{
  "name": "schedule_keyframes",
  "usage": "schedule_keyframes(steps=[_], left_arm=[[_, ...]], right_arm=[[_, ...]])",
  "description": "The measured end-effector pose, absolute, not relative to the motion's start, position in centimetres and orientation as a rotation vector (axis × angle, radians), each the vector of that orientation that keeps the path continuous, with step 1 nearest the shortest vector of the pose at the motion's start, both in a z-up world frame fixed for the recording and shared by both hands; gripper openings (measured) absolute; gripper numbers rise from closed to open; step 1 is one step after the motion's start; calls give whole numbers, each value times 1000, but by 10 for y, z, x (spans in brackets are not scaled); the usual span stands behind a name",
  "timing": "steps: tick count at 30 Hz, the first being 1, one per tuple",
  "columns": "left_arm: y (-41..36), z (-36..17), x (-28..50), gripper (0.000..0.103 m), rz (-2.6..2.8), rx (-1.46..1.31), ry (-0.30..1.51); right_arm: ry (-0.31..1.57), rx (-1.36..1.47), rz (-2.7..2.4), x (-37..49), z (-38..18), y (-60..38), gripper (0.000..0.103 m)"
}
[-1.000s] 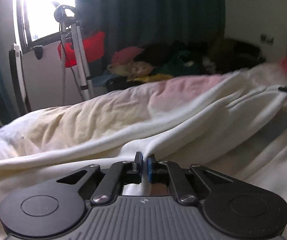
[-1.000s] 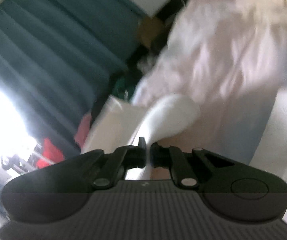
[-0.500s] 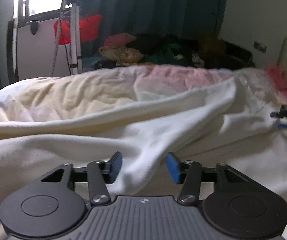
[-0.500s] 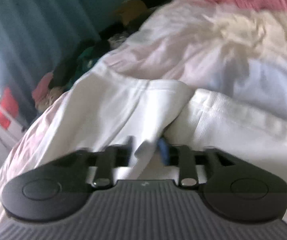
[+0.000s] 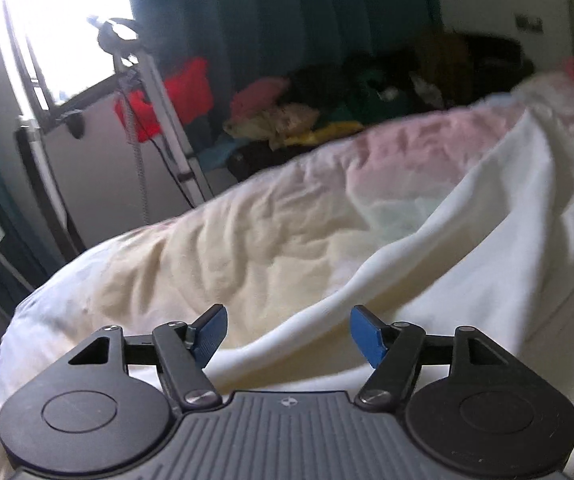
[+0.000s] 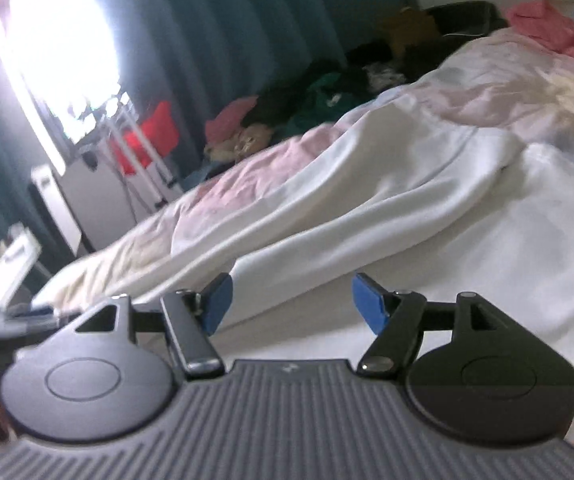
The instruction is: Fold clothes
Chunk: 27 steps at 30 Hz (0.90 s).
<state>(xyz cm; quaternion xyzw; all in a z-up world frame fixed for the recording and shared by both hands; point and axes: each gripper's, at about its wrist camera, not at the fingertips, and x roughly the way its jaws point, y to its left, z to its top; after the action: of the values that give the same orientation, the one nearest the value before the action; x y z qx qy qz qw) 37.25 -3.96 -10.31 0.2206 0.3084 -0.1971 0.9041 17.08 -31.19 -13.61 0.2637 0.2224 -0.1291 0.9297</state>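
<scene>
With both sets of blue-padded fingers spread wide and gripping nothing, left gripper (image 5: 287, 334) and right gripper (image 6: 289, 300) hover over the white knit garment (image 6: 387, 216), laid flat on the pastel rumpled bedspread (image 5: 247, 240), likely for folding.

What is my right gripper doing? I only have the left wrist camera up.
Observer: The right gripper is open with nothing between its fingers; the white garment lies just ahead of it.
Operator: Is the garment folded on that side?
Observer: Yes, one layer lies over another, ending in a seamed band.
Operator: Anything beyond that?
Observer: A pink cloth lies bunched past the garment's far end.
</scene>
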Motion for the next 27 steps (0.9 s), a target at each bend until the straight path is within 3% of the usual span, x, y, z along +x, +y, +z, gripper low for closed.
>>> schedule_keyframes(steps=[3,4,5,7,8,15,21,22,25,27], left_arm=[[-49,-117,398,67,-485,524,704],[-50,-122,406,54,-496,527,734],[-51,-127,415,26,-511,524,767],[-53,-130,423,7,-542,506,797],[-54,-131,425,4,-546,509,791],[-55,-107,442,4,-350,440,675],[-71,-137,459,7,-180,442,702],[-67,-138,457,13,-182,416,700],[-37,-126,448,50,-187,296,698],[-6,-113,437,58,-193,237,668]], right_arm=[[463,587,-281,183,-148,-322,69],[469,592,-291,187,-152,-324,69],[477,594,-302,191,-156,-325,69],[489,603,-319,197,-164,-328,69],[493,612,-323,198,-166,-329,69],[519,676,-350,209,-183,-341,69],[515,649,-349,208,-180,-336,69],[514,644,-349,208,-180,-335,69],[514,630,-349,207,-178,-333,69],[513,620,-349,206,-177,-331,69]])
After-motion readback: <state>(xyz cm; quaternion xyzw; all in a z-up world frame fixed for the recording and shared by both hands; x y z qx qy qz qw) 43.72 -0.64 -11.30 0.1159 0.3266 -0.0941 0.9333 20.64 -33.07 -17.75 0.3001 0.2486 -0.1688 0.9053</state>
